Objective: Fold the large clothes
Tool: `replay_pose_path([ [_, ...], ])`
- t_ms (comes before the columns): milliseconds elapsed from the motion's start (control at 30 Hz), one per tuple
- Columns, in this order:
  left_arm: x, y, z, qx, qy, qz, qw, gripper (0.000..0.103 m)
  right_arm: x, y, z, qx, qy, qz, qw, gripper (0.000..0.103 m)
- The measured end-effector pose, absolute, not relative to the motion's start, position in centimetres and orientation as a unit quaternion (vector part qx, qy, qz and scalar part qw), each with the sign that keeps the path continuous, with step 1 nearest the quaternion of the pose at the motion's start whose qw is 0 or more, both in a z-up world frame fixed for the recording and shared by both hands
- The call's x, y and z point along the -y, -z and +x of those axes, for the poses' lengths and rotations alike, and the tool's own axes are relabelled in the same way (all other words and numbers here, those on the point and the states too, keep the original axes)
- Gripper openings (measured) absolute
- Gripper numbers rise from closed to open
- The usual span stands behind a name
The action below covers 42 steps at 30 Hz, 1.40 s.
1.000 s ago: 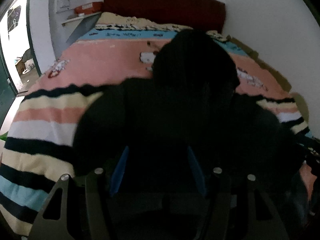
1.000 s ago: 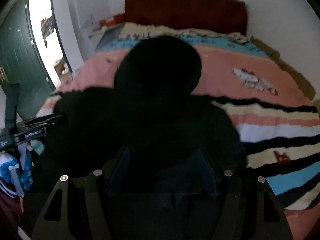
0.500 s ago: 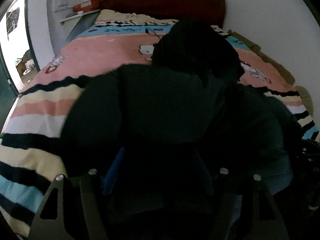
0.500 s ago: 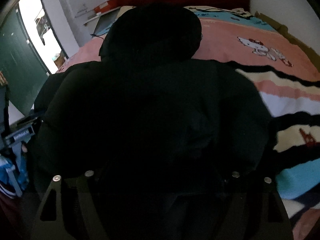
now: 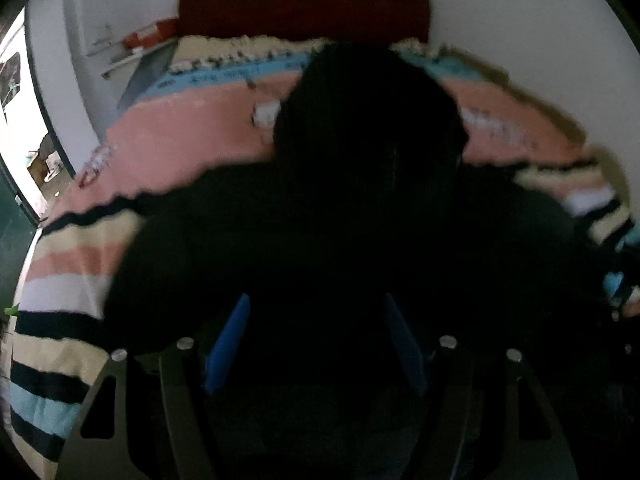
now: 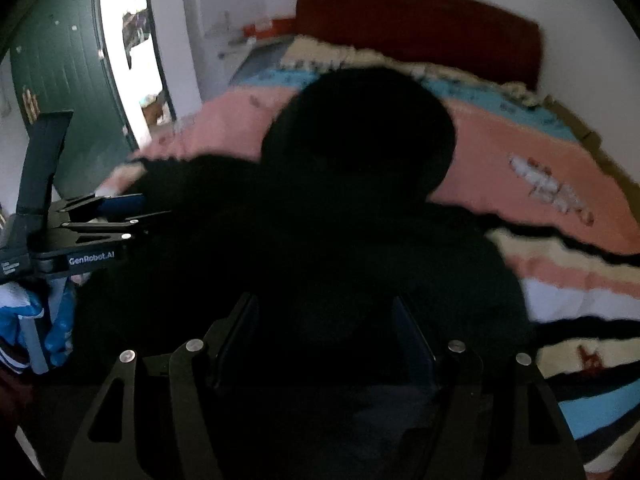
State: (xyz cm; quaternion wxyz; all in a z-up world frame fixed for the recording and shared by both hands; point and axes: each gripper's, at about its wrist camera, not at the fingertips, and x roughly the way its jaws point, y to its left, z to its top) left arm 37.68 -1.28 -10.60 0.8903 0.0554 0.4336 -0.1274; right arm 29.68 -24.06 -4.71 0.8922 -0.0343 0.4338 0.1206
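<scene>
A black hooded jacket [image 5: 328, 248] lies spread on the striped blanket [image 5: 68, 248] of the bed, hood toward the dark red headboard [image 5: 304, 4], sleeves out to both sides.

The left gripper [image 5: 316, 336] hangs over the jacket's near hem; its blue fingers [image 5: 228, 340] have just been opening and stand well apart with dark cloth between them. Whether they pinch it I cannot tell.

The right gripper [image 6: 324, 336] sits over the same hem, fingers [image 6: 236, 332] apart; a grip there cannot be made out either.

Open blanket lies right of the jacket. On the left its sleeve reaches the bed's edge beside the green door [image 6: 60, 76].
</scene>
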Motion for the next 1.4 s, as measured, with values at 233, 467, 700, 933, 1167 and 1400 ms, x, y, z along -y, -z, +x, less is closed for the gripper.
replay_pose_path([
  [233,0.5,8.3,38.2,-0.433,0.149,0.041,0.888,0.069,24.8,6.6,30.2,-0.465,-0.140,-0.038,0.873,0.068],
  [467,0.8,2.5,43.1,-0.412,0.174,0.048,0.893,0.069,28.8,0.8,34.2,-0.426,-0.150,-0.032,0.892,0.068],
  [700,4.6,0.8,54.9,-0.407,0.165,0.071,0.895,0.069,33.7,-2.0,45.7,-0.400,-0.098,-0.018,0.911,0.069],
  [933,7.2,4.5,64.7,-0.425,0.131,0.051,0.894,0.069,36.8,0.6,57.1,-0.382,-0.046,0.033,0.922,0.072],
  [1167,8.2,8.6,69.3,-0.433,0.129,0.032,0.891,0.069,36.4,6.3,63.6,-0.402,-0.032,0.056,0.913,0.072],
  [1400,9.5,10.6,70.2,-0.425,0.139,0.041,0.893,0.042,35.6,9.8,66.2,-0.412,-0.037,0.073,0.907,0.047],
])
